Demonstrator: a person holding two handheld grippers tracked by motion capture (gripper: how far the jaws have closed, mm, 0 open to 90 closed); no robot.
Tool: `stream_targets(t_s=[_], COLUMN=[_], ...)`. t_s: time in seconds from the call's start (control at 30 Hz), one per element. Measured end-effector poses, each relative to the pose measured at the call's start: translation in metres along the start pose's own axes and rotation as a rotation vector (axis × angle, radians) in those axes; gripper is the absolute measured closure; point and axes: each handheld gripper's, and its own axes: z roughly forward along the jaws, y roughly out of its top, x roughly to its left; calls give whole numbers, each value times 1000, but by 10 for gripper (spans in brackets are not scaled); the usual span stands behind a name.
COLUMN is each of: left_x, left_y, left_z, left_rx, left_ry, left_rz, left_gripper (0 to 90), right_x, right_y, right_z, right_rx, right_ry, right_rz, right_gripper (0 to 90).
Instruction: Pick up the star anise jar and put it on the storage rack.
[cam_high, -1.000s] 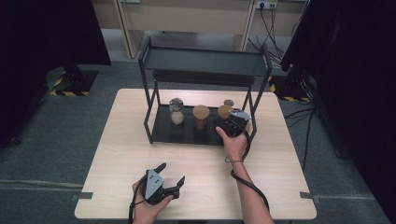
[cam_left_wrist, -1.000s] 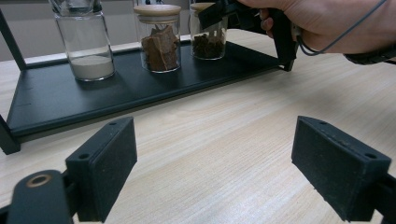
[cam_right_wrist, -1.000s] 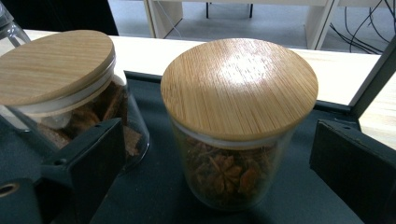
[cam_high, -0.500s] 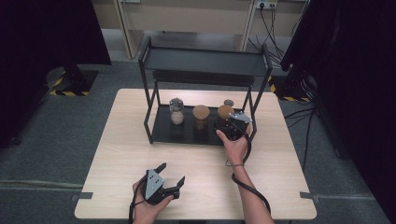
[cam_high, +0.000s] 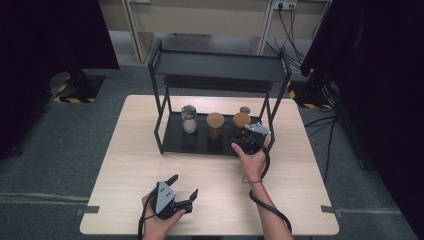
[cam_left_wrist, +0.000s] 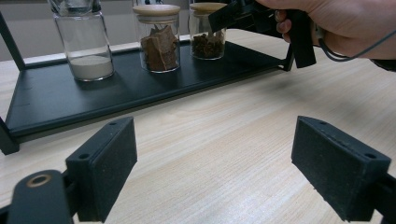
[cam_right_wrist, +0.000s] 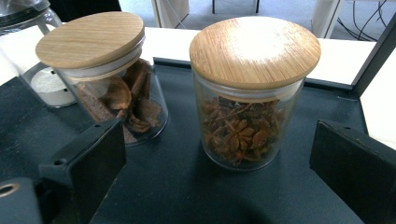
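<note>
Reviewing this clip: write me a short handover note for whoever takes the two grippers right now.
Right gripper: jaws open, at the front of the black rack's lower shelf, lined up on the star anise jar. The jar stands between the jaws, untouched.
Left gripper: jaws open and empty, resting low over the wooden table near the person's edge.
Things: the white powder jar, the bark jar and the star anise jar stand in a row on the lower shelf, wooden lids on the last two.
Done: approach only; nothing is gripped.
Left: probably close on the star anise jar and lift it out.
</note>
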Motion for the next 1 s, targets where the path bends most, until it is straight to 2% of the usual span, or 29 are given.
stream_targets(t_s=[1.0], left_x=[0], left_y=[0], left_z=[0], left_rx=[0], left_ry=[3], left_rz=[2], left_gripper=[138], right_x=[9], right_y=[-12], right_z=[-28], right_rx=[-4], right_ry=[41], right_rz=[-67], right_gripper=[41])
